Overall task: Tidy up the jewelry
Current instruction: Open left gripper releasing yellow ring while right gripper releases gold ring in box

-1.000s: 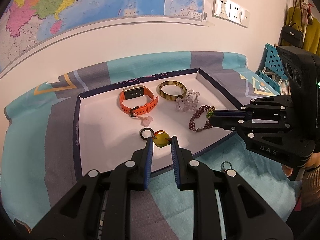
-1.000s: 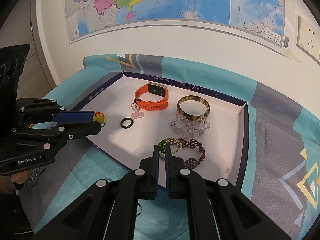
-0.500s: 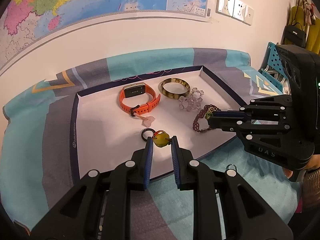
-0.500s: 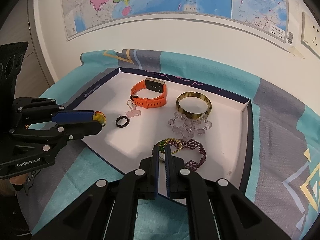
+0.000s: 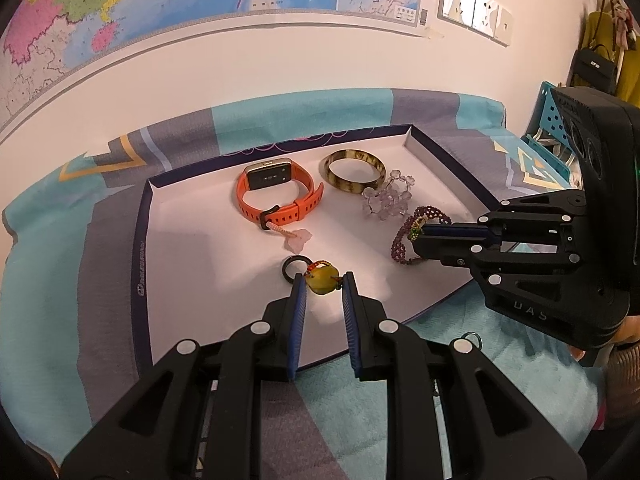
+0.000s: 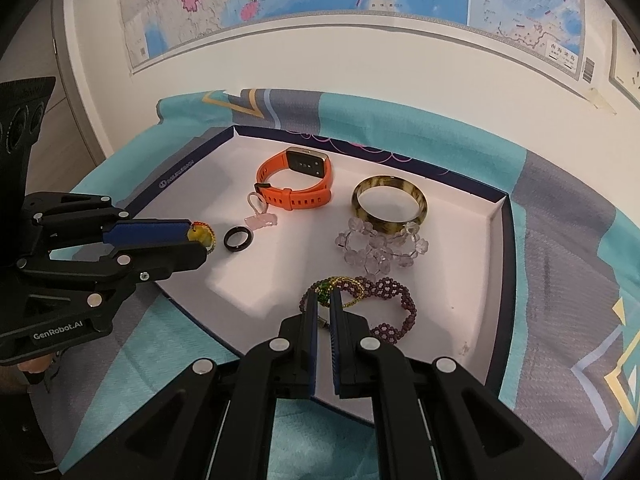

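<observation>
A large map [image 5: 160, 8] covers the wall above a table draped in a teal and grey patterned cloth [image 5: 60, 240], with a row of wall sockets [image 5: 474, 14] to the right. On the cloth sits a shallow white tray with a dark rim [image 5: 141, 264], its long side running along the wall.

Inside it, an orange smartwatch [image 5: 276, 194] stands on its strap loop with its face turned toward the near side; a brownish mottled bangle [image 5: 354, 170] lies flat just beside it, touching a clear crystal bead bracelet [image 5: 386, 200]. A pale pink charm [image 5: 298, 240] lies by the watch buckle, and a black ring [image 5: 294, 269] lies flat near the tray's front.

The left gripper [image 5: 323, 278] points down and forward over the tray's near edge, its blue pads pinching a yellow bead [image 5: 323, 280] on a red-beaded loop, just beside the black ring. The right gripper [image 6: 324, 298] tilts down likewise from the near right, jaws pressed almost together on the green-and-gold beaded end [image 6: 326, 292] of a purple beaded bracelet [image 6: 390, 300]. That bracelet's long axis runs away to the right of the fingertips, its far part resting on the tray floor. A fingertip [image 6: 34, 366] shows under the left gripper's body
</observation>
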{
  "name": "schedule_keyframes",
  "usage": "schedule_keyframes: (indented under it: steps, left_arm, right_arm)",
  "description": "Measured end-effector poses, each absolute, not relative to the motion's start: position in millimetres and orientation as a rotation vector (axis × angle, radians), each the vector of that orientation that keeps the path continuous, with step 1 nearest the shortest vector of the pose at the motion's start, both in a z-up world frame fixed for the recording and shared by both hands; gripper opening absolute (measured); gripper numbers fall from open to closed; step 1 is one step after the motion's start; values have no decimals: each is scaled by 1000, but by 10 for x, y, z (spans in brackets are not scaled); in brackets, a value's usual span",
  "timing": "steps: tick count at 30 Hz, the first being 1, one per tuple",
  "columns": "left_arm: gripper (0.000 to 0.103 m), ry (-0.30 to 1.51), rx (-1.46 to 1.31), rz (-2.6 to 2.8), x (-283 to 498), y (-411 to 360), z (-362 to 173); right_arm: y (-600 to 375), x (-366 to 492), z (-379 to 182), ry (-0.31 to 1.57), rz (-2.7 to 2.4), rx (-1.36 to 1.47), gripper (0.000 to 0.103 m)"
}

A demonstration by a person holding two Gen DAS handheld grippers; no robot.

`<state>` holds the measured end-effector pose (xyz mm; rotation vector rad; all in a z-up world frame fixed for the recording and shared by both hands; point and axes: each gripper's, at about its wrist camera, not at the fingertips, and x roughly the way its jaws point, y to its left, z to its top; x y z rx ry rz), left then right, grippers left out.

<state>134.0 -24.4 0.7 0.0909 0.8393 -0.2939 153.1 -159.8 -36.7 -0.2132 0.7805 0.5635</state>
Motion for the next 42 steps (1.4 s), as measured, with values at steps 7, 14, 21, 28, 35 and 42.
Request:
schedule_keyframes:
  steps: [7,14,21,28,35,42]
  left_arm:
    - [19,854,91,-291,1386,-256,-31]
    - [19,870,95,-288,1434,-272,-76]
    - [19,877,97,-288,1442,-278,-102]
    - [19,884,103,-283,1461,-282,-122]
    - [21,878,97,-276,1462,-276,-120]
    - [34,811,95,-249,1304,-222,48]
  right_arm:
    - [-1597,1541,-382,793,558,-217,5]
    - [-1599,1566,-391,798,550,-212,7]
    - [-1621,1558,-370,789,547,-201,8]
    - [-1656,1505,-295,769,554,-182,12]
    - [-1703,1453,-283,761,558,-165,18]
    - [-1792,1307,-230,741,566,-143,20]
